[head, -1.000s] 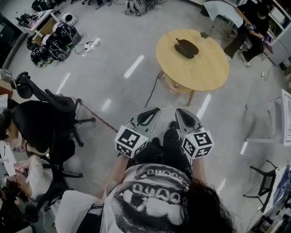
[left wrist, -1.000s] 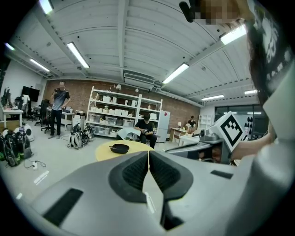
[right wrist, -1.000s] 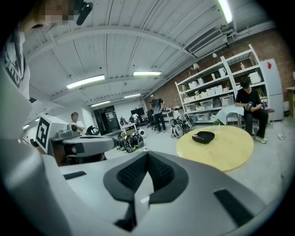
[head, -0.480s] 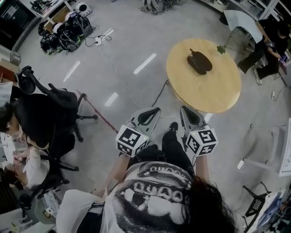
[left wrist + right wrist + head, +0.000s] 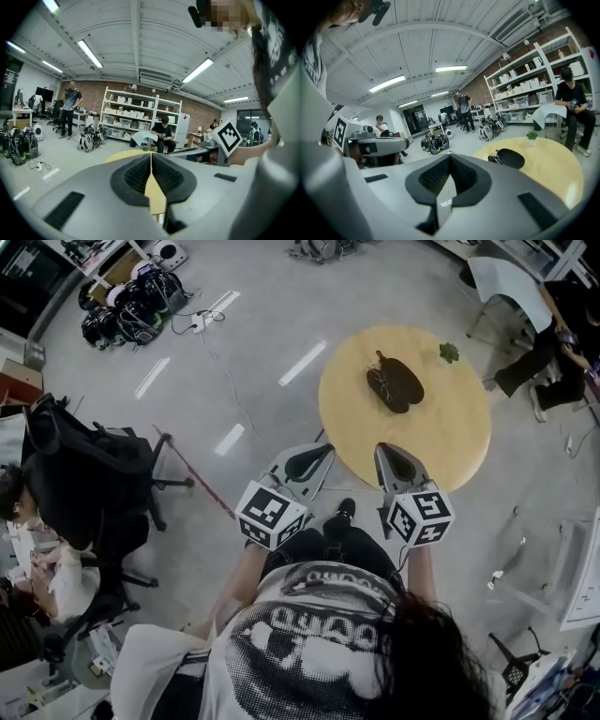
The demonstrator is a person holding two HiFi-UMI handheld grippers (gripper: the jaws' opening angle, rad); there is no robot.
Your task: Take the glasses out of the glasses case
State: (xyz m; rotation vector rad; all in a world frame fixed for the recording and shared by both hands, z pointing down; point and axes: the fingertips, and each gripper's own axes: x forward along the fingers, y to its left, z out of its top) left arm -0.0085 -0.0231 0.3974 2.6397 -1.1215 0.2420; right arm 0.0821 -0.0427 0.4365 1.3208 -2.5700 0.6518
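Note:
A dark oval glasses case (image 5: 397,386) lies on the round wooden table (image 5: 441,442), and it also shows in the right gripper view (image 5: 512,158). Something thin and wiry, possibly glasses (image 5: 494,159), rests against its left end. My left gripper (image 5: 322,450) is shut and empty, held out over the floor just short of the table's near edge. My right gripper (image 5: 385,449) is shut and empty too, with its tip just over the table's near rim. In their own views the left gripper (image 5: 151,158) and right gripper (image 5: 449,161) show jaws meeting in a thin seam.
A small green plant (image 5: 449,352) stands on the table's far side. A black office chair (image 5: 89,470) and a seated person are at the left. Bags (image 5: 127,306) and a cable (image 5: 202,324) lie on the floor. Another person sits by a white chair (image 5: 506,282) at the far right.
The view has advanced toward the table, which now lies right under the gripper tips. Both grippers stay shut, side by side.

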